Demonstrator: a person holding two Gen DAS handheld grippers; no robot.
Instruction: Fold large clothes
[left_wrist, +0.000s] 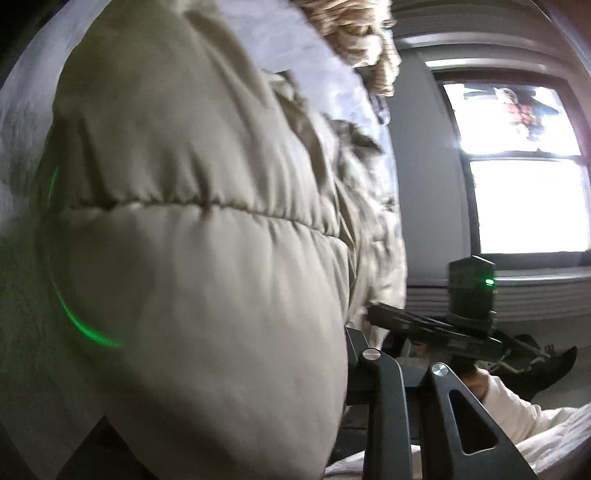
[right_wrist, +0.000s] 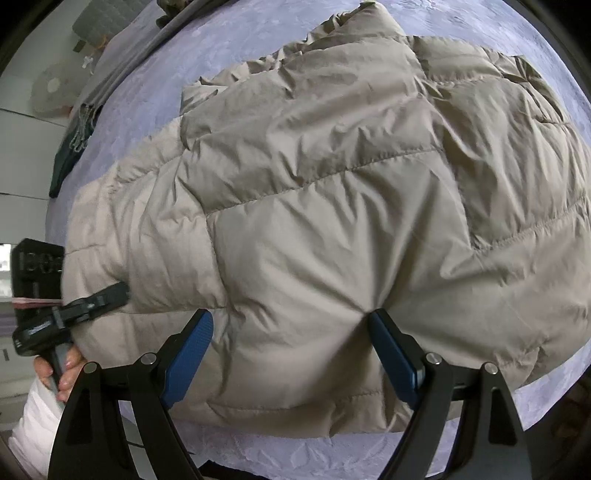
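Jacket (right_wrist: 332, 221) on bed (right_wrist: 295, 458), long axis near-to-far. Right gripper (right_wrist: 291, 354) spread wide over near hem, pads pressing puffy fabric, nothing pinched. Left gripper (right_wrist: 110, 291) clenched on left edge.

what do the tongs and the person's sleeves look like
The right tongs have black angular arms with silver pivot screws, triangular cut-outs and ribbed blue pads. The left tongs are black too, on a black handle. A green light glows on one black unit. The sleeve is white.

No legible text anywhere (embossed marks on black device (right_wrist: 37, 264) unreadable).
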